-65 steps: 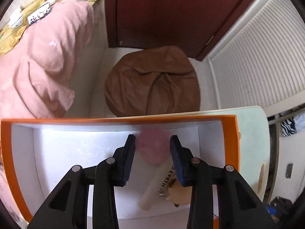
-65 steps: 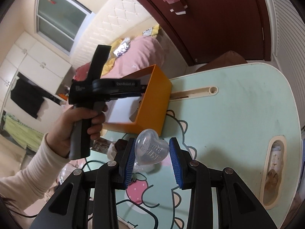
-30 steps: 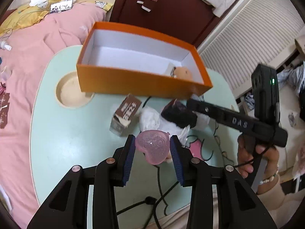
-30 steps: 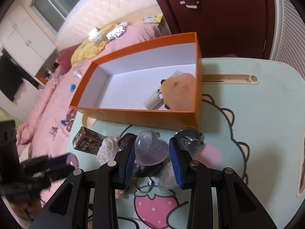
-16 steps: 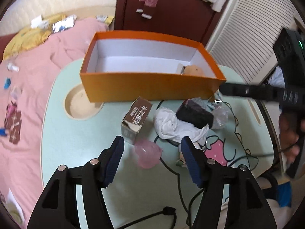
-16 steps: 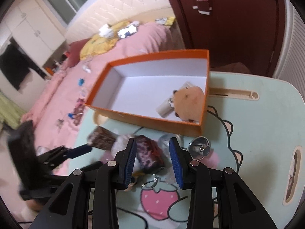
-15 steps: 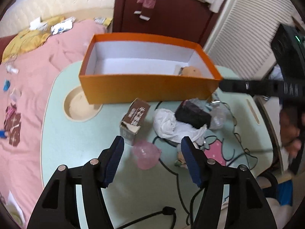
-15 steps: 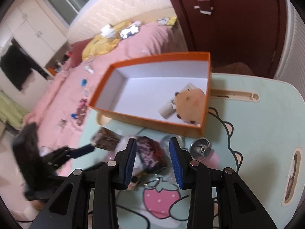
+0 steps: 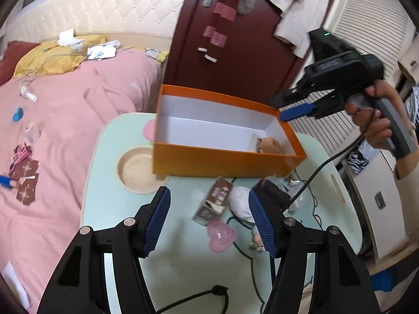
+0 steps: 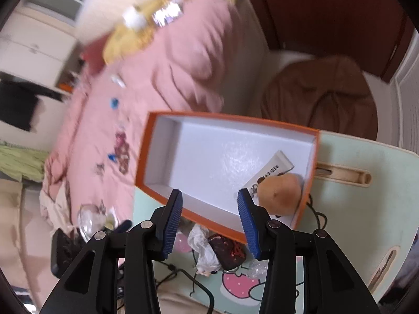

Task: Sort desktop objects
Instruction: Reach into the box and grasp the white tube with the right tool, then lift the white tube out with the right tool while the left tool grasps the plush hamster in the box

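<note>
An orange box [image 9: 225, 159] with a white inside stands on the pale green table [image 9: 112, 198]; it also shows in the right wrist view [image 10: 217, 217]. In it lie a brown plush toy [image 10: 277, 196] and a white tube [image 10: 269, 172]. In front of the box lie a pink heart [image 9: 221, 238], a brown carton [image 9: 214, 201], white crumpled paper [image 9: 241, 201] and a dark pouch [image 10: 227, 251]. My left gripper [image 9: 209, 222] is open and empty above the heart. My right gripper [image 10: 210, 219] is open and empty above the box's near wall; it also shows in the left wrist view [image 9: 296, 111].
A black cable [image 9: 246, 251] runs across the table front. A round recess [image 9: 136, 168] is sunk in the table left of the box. A pink bed [image 9: 52, 130] lies to the left, a brown beanbag [image 10: 319, 96] beyond the table, and a dark red door [image 9: 235, 39] behind.
My left gripper opened and left the pink heart on the table, then drew back. My right gripper let go of the clear heart, opened and rose over the box.
</note>
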Demonstrator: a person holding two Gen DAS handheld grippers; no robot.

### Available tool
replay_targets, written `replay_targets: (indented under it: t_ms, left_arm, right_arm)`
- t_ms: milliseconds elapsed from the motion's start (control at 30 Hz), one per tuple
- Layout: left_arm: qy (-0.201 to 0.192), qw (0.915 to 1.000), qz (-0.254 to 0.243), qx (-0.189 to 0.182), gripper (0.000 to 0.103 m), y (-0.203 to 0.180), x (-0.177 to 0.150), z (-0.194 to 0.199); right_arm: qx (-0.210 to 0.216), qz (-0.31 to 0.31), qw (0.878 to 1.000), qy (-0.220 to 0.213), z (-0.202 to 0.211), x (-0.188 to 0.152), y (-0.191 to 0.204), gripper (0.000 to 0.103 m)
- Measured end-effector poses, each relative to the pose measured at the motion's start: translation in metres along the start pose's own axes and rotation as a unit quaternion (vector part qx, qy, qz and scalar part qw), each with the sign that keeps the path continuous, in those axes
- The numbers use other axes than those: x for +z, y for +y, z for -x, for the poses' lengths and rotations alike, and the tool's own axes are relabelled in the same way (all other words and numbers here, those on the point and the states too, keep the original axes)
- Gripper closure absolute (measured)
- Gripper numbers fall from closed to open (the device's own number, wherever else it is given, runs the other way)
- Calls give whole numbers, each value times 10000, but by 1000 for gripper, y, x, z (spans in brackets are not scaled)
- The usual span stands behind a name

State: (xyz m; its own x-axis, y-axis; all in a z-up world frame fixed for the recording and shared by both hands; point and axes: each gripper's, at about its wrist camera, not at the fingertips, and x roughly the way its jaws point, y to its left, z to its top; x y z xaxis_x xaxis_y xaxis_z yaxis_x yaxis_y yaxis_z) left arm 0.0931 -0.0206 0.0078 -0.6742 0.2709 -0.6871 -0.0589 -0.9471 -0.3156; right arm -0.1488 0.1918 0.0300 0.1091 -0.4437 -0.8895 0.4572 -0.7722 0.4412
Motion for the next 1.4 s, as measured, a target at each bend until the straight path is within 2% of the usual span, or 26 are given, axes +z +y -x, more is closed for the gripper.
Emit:
replay_targets:
  t_ms: [200, 433, 500, 600, 700, 800, 900, 933, 967, 1000, 1067, 1133, 1267, 1400]
  left_arm:
    - [-24, 9999, 127, 1, 40, 9, -3, 3]
    - [-26, 9997, 216, -74, 40, 16, -4, 2]
    - [-16, 9996, 245, -108, 40, 17, -3, 2]
    - [-38, 9996, 256, -144, 40, 18, -3, 3]
    - [-72, 9996, 245, -139, 40, 17, -4, 5]
    - [-69, 9996, 251, -139, 40, 17, -5, 6]
    - [-79, 9995, 249, -163, 40, 16, -4, 8]
    - [-83, 9995, 250, -175, 40, 16, -4, 8]
    - [-87, 9995, 252, -187, 40, 16, -3, 9]
    - [-74, 9995, 248, -190, 40, 16, -3, 8]
    - [-35, 9994, 265, -210, 40, 16, 0, 9]
    - [34, 9989, 352, -309, 40, 17, 3, 10]
    - [140, 9976, 442, -507, 40, 19, 13, 15]
    - [139, 9983, 231, -523, 40, 12, 32, 19]
  right_arm:
    - [-327, -240, 9946, 953, -42, 23, -10, 60]
    - [-1358, 45, 9805, 1421, -75, 27, -7, 60]
    - [-1568, 99, 9771, 1439, -82, 29, -7, 60]
    - [-1781, -29, 9690, 1714, -102, 26, -15, 58]
    - [-1816, 29, 9722, 1481, -102, 28, -9, 59]
    - [-2028, 260, 9712, 1221, -102, 30, -4, 67]
    - [-2099, 319, 9713, 1072, -102, 30, -5, 69]
    - [-2165, 421, 9700, 1023, -102, 28, -4, 73]
    - [-2264, 627, 9675, 938, -101, 25, -1, 84]
    - [-2300, 784, 9662, 867, -100, 22, 2, 84]
    - [-2109, 777, 9709, 827, -95, 18, 3, 84]
    - [-1688, 658, 9813, 655, -83, 15, 1, 84]
    - [-1053, 662, 9922, -120, -44, -1, 4, 84]
    - [-472, 722, 9923, -886, 4, -35, 4, 84]
